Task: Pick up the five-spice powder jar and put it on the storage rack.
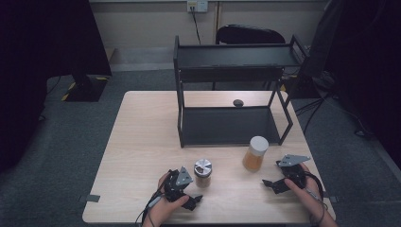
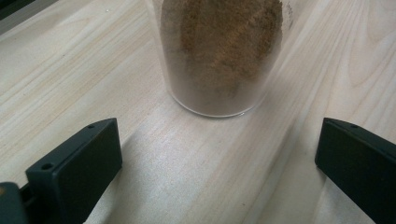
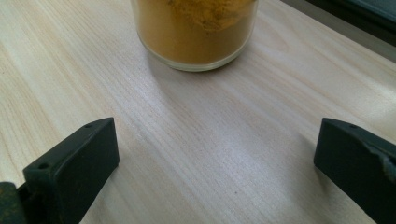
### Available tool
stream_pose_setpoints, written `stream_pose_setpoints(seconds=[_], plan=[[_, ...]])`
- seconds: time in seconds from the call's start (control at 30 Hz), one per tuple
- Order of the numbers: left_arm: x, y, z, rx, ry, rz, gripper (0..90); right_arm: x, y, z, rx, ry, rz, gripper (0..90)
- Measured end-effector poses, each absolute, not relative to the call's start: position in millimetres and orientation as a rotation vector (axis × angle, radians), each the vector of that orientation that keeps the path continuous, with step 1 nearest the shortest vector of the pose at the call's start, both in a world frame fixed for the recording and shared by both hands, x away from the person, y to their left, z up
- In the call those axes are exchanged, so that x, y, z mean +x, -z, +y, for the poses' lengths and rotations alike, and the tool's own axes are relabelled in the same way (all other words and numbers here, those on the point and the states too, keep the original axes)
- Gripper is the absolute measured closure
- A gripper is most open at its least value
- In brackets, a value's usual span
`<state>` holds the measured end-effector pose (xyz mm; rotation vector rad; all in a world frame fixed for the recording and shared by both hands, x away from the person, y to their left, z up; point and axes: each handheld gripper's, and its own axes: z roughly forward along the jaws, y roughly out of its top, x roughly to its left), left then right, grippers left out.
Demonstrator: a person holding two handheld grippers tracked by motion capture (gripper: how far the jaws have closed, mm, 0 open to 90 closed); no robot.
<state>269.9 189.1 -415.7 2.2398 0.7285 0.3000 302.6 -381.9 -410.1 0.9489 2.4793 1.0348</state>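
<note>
A small jar of brown powder with a silver lid (image 1: 203, 173) stands near the table's front edge, and its glass body (image 2: 219, 56) rises just ahead of my left gripper (image 1: 193, 195). That gripper (image 2: 217, 163) is open with bare tabletop between its jaws. A taller jar of orange powder with a white lid (image 1: 256, 152) stands to the right; its base (image 3: 196, 32) lies ahead of my right gripper (image 3: 215, 163). The right gripper (image 1: 272, 184) is open too, a short way right of and nearer than that jar, holding nothing.
A black two-level metal rack (image 1: 231, 85) stands at the middle back of the wooden table (image 1: 142, 142). A small dark round object (image 1: 238, 102) lies on the table behind the rack's lower shelf. A dark chair (image 1: 250, 34) is beyond the table.
</note>
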Motion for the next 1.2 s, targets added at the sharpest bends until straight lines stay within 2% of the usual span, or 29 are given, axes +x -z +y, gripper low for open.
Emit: stream_pose_setpoints(seconds=[0.57, 1.2], plan=[[267, 415, 185, 2.206, -0.302, 0.805, 1.8, 302, 410, -382, 0.948, -1.035, 2.478, 0.0], [275, 407, 179, 2.159, -0.292, 0.797, 2.0, 303, 410, -382, 0.948, -1.035, 2.479, 0.0]])
